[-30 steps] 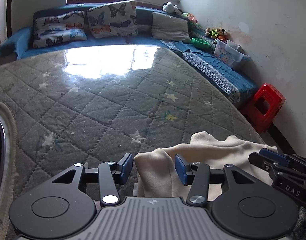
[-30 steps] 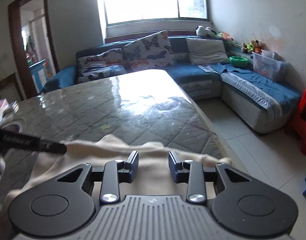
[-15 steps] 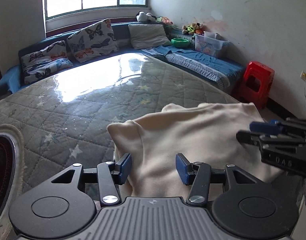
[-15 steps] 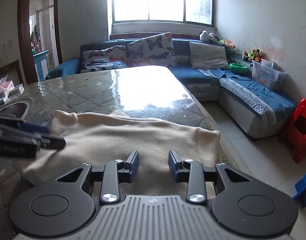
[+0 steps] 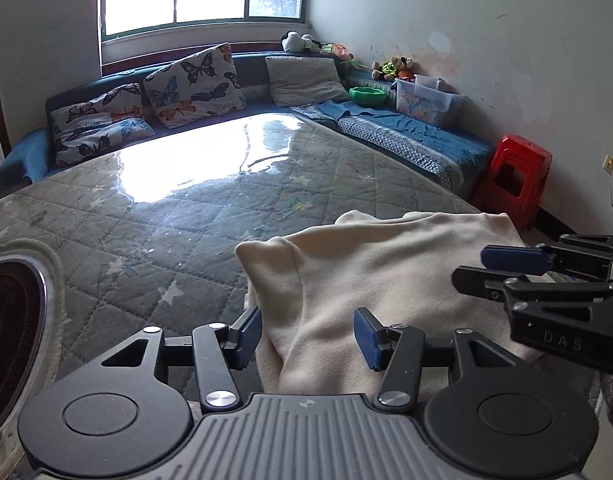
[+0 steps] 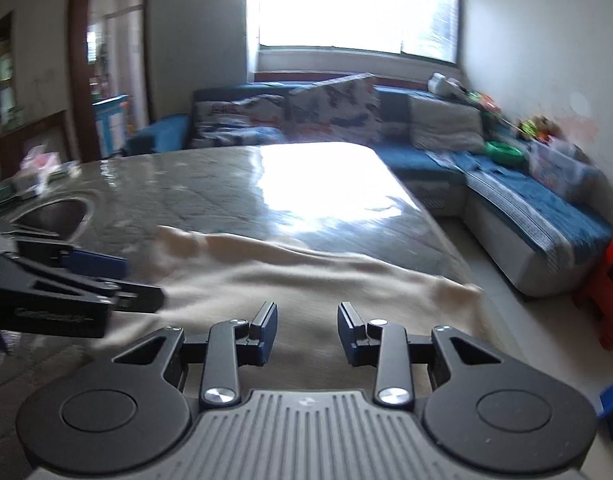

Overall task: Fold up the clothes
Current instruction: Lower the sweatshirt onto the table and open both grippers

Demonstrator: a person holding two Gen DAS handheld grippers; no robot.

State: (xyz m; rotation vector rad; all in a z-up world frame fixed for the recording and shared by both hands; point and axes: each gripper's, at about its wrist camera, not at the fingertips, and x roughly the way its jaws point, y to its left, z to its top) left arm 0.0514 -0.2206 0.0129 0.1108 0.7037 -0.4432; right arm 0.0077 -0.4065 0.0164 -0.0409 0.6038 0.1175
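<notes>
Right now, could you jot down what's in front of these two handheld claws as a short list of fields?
Surface: grey quilted table cover with star print, under a glossy clear sheet
Garment: cream fleece garment, spread at the near edge
Left gripper: jaws apart, cream cloth between them, pads not pressing
Right gripper: jaws apart over the cloth, view blurred
Background: blue corner sofa, butterfly-print cushions, red plastic stool

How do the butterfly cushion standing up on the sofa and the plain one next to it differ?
The butterfly cushion is white with dark and orange butterflies; the plain cushion is an unpatterned grey-beige. The butterfly cushion stands on a corner, tilted like a diamond; the plain cushion sits square on its lower edge. Both lean against the back of the blue sofa.
</notes>
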